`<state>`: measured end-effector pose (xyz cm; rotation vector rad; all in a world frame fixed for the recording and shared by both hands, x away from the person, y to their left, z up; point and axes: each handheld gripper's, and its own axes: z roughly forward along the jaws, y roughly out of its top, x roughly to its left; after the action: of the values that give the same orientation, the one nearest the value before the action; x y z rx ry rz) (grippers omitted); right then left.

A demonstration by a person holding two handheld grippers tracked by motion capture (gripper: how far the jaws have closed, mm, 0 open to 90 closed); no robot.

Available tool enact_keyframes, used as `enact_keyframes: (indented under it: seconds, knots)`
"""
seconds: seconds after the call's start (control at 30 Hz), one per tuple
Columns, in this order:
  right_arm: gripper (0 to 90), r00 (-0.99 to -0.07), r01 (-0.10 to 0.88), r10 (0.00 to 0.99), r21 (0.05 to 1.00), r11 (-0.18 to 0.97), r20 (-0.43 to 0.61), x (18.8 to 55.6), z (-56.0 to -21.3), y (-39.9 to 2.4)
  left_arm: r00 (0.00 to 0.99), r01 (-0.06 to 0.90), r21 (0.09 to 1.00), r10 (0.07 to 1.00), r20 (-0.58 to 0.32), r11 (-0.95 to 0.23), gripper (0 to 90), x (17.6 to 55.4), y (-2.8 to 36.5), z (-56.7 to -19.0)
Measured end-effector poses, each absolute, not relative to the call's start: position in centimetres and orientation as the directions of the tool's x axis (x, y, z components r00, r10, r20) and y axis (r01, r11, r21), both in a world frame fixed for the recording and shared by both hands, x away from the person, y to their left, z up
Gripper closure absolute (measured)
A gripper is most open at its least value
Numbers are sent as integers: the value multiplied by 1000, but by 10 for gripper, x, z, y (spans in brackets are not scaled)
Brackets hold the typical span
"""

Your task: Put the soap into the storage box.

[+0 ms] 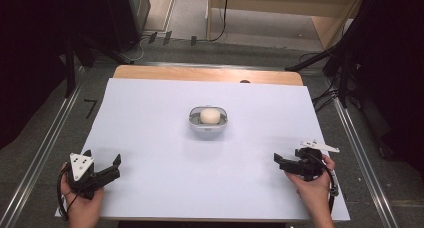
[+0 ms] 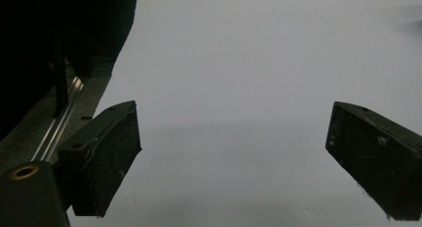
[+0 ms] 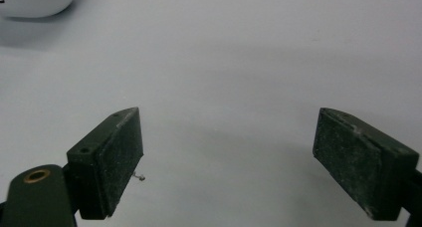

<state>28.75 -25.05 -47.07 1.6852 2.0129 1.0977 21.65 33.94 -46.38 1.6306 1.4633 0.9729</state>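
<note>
- Surface (image 1: 150, 138): one, rectangular, covered by a smooth matte sheet of pale white-lilac; a strip of light wood shows bare along its far edge.
- Bowl (image 1: 209, 126): one, small, rounded-square in outline, pale grey-white with a smooth, slightly glossy wall. It stands near the middle of the surface, well apart from both of my tools. In the right gripper view its curved white wall (image 3: 35, 0) sits at the upper left corner, throwing a soft shadow.
- Ball (image 1: 210, 115): one, cream-coloured, rounded, matte, lying inside the bowl.
- My left gripper (image 1: 103, 163): one, black, hard plastic, topped by a grey three-cornered plate with dark dots. I hold it at the near left corner of the surface. Its two fingers (image 2: 107, 157) are blocky, with flat, scuffed, dusty pads; they stand wide apart with nothing between them.
- My right gripper (image 1: 276, 158): one, black, with a pale plate seen edge-on, held at the near right of the surface. Its two fingers (image 3: 112, 160) are the same blocky shape with grainy, speckled pads, spread wide and holding nothing.
- Brass-coloured ring insets: one at the lower left in each gripper view.
- Cable: one dark loop trailing from each gripper.
- Floor (image 1: 45, 133): grey, flecked, with one metal rail along each side of the surface.
</note>
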Motion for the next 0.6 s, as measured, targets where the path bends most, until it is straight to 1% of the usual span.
enact_keyframes:
  seconds: [0.6]
  knots:
    - [130, -204, 697, 952, 716, -24, 230, 259, -474, -304, 63, 451, 888, 996, 68, -89, 77, 217, 339, -464]
